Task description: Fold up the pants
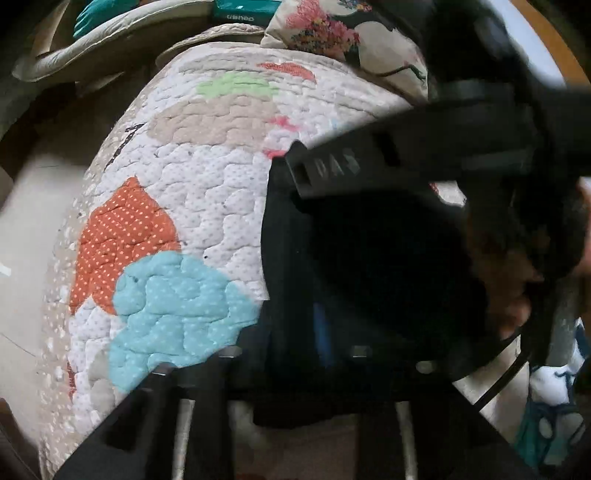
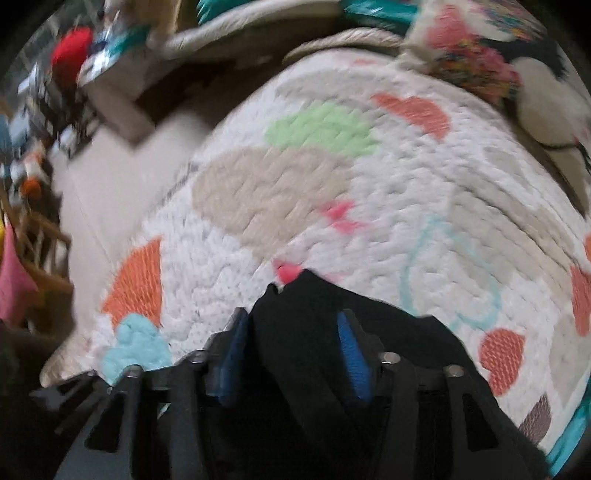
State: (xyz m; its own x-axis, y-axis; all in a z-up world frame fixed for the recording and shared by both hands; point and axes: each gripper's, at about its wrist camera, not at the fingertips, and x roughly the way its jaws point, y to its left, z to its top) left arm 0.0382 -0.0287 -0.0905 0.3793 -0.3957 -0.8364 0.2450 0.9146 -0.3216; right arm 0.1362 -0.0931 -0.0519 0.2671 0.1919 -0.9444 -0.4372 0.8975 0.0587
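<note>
The black pants [image 1: 369, 266] lie bunched on a quilted bedspread [image 1: 207, 192] with coloured patches. In the left wrist view the cloth drapes over my left gripper [image 1: 295, 354] and hides most of its fingers; one blue pad [image 1: 321, 332] shows through a fold, so it looks shut on the cloth. The right gripper's black body [image 1: 369, 162] crosses above the pants in that view. In the right wrist view the black pants [image 2: 295, 332] sit between the blue pads [image 2: 351, 354] of my right gripper [image 2: 291, 350], which is closed on the fabric.
A floral pillow [image 1: 332, 33] lies at the bed's far end, also in the right wrist view [image 2: 480, 62]. The quilt's left edge [image 2: 74, 354] drops to a pale floor [image 2: 122, 177]. Cluttered items and a red object [image 2: 70, 51] stand at far left.
</note>
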